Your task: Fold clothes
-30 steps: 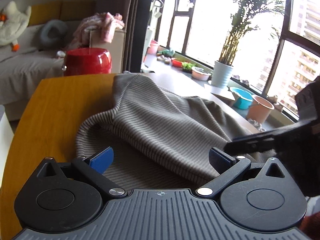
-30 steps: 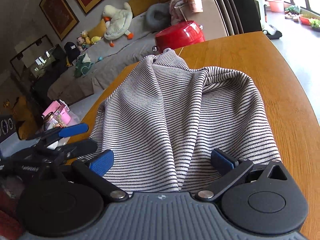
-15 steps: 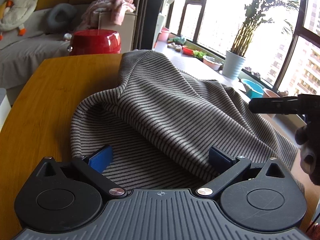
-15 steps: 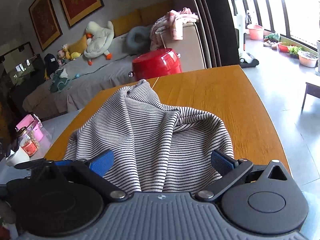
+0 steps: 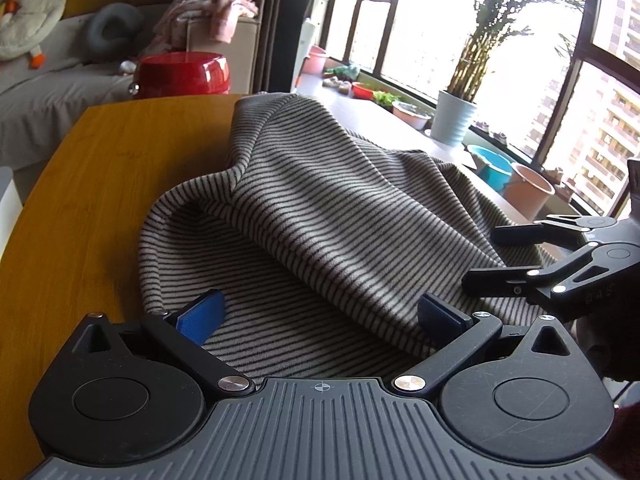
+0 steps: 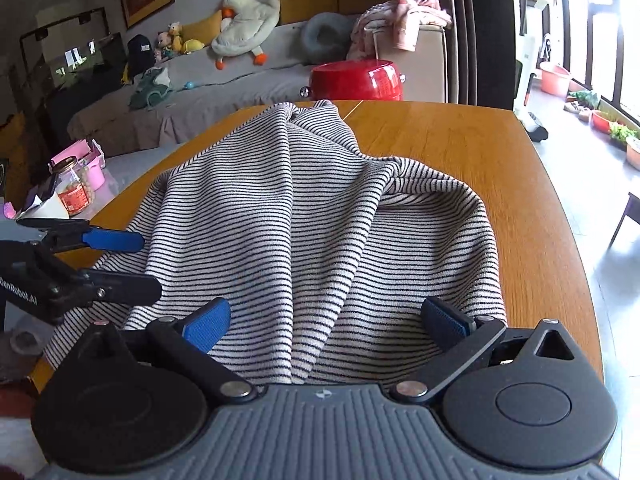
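On wooden table, rumpled striped garment.

Garment on table — pot behind

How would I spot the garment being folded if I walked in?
Find the wooden table in front of the grey sofa. The striped garment lies rumpled across it, between two open grippers. It is the only cloth on the table, cream with thin dark stripes.

A soft top with thin black and white stripes lay in a bumpy heap on the table. Part of it was folded over itself, and its near edge reached toward the front.
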Motion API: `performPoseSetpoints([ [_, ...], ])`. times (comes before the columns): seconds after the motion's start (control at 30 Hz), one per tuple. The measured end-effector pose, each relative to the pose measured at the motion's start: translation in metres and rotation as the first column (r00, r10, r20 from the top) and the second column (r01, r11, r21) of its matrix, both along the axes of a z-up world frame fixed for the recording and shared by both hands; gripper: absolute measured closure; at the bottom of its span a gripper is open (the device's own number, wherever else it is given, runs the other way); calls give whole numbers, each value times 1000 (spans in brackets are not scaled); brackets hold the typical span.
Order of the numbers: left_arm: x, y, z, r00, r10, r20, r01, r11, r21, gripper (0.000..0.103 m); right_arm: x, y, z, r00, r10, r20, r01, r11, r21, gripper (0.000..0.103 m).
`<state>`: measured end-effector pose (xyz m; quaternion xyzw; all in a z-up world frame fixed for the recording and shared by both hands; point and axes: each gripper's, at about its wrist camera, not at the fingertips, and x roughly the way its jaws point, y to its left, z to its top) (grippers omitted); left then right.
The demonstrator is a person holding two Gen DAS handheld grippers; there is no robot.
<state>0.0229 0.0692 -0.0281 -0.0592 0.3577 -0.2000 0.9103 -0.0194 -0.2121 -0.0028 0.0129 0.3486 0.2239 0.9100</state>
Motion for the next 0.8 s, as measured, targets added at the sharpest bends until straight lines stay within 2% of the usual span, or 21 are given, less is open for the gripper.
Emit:
performPoseSetpoints([
  [0.03,-2,3,2,1000,-11,-19,11,999,-40,0,-4,-4,2,1000,-15,-5,15,1000,15,9],
  [0.07,1,7,5,999,-22,-34,18,995,-93,0,-3,-10,5,999,-40,-15,41,998,45,25],
  [0.1,4,11,7,998,-32,-47,25,988,-150,0,0,-16,9,998,-60,-30,63,994,85,50],
  [0.13,7,11,11,999,-31,-39,24,987,-159,0,2,-23,13,996,-72,-43,77,988,132,59],
  [0.2,13,9,17,1000,-22,-13,20,988,-154,0,3,-27,25,997,-76,-13,77,984,159,62],
  [0.3,10,5,27,998,-29,49,34,995,-99,0,1,-19,34,998,-27,52,22,994,104,62],
  [0.4,0,0,35,992,-49,119,53,998,-25,0,8,-5,28,999,36,33,-39,993,111,58],
  [0.5,-13,-2,37,985,-82,154,78,996,31,0,17,14,12,995,92,-36,-87,990,108,59],
  [0.53,-17,-2,37,983,-95,159,89,995,44,0,16,23,11,992,121,-37,-117,989,95,61],
  [0.6,-25,-2,38,978,-122,169,112,991,71,0,10,40,22,982,191,-9,-190,979,68,97],
  [0.7,-33,-9,42,966,-151,209,123,982,140,0,7,44,63,970,230,82,-238,965,107,98],
  [0.8,-34,-25,50,942,-177,284,119,970,210,0,9,44,103,954,250,163,-275,949,154,98],
])
